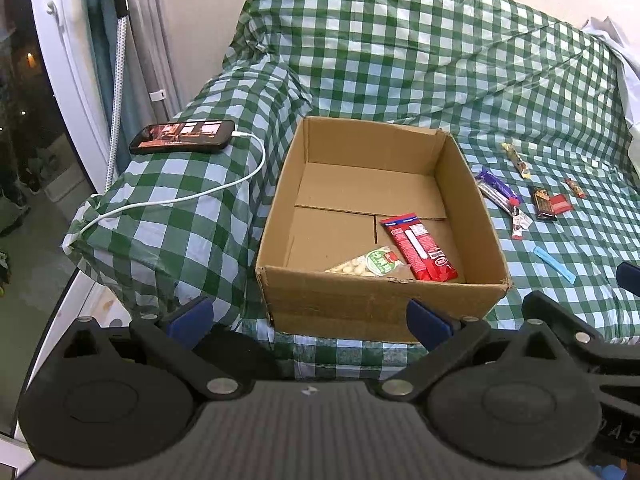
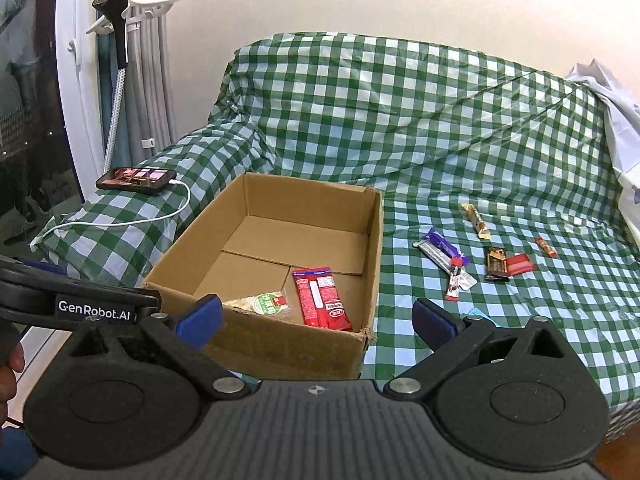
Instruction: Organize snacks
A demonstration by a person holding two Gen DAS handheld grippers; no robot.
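Two tools wide apart: left tool (image 1: pixel 310 318), right tool (image 2: pixel 318 318), box (image 2: pixel 296 350) between, phone (image 1: pixel 182 137) aside.

Home living room, checked-cloth-covered sofa (image 2: pixel 400 120), charging phone (image 2: pixel 138 179), curtains (image 2: pixel 148 60)

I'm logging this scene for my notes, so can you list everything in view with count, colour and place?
Box: 1, brown cardboard, open, on the checked cover.
Red packet: 1, red, inside the box.
Nut bag: 1, clear with green label, inside the box beside the red packet.
Loose snacks: about seven, purple, silver, gold, dark, red, on the cover right of the box.
Blue strip: 1, light blue, on the cover near the box.
Phone: 1, black, on the armrest, white cable plugged in.
Cover: 1, green-white check.
Left gripper: open, empty.
Right gripper: open, empty.
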